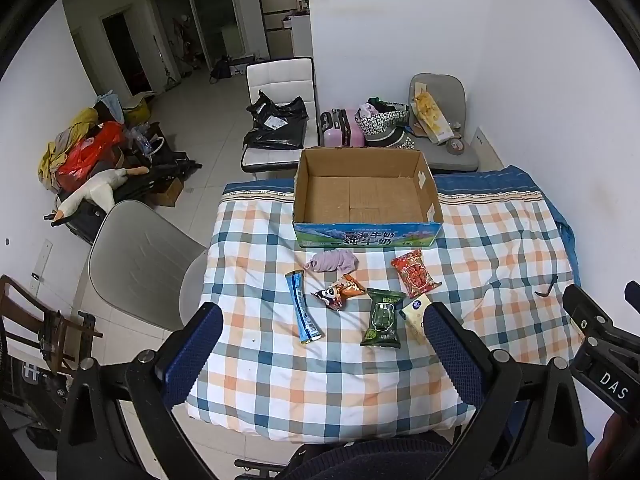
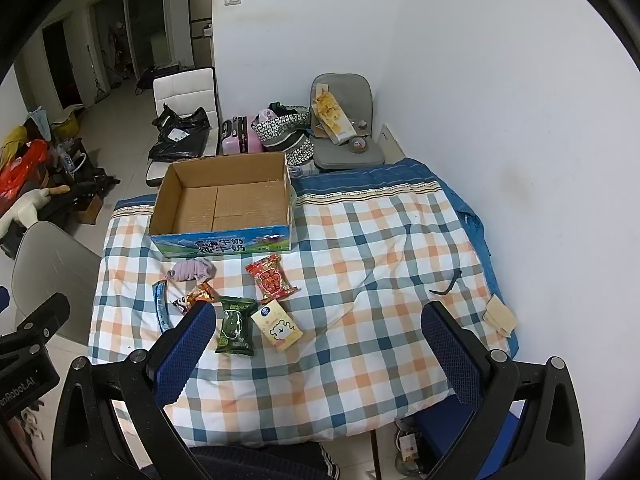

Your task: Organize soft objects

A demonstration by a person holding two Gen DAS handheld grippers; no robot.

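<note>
Six soft, light items lie near the cardboard box (image 1: 366,196); your fingers are wide apart, empty. Pinch the crinkly green packet (image 1: 382,318) mid-body, gently.

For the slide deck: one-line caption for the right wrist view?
Open right tool above a checked quilt, with snack packets and a purple cloth lying before an empty cardboard box.

A checked quilt (image 2: 360,264) covers the surface. On it stands an open cardboard box (image 1: 366,196), with a lilac cloth (image 1: 331,261), blue stick pack (image 1: 303,307), panda snack (image 1: 336,294), red packet (image 1: 415,275), green packet (image 1: 382,317) and cream tissue pack (image 2: 278,325) lying before it.
</note>
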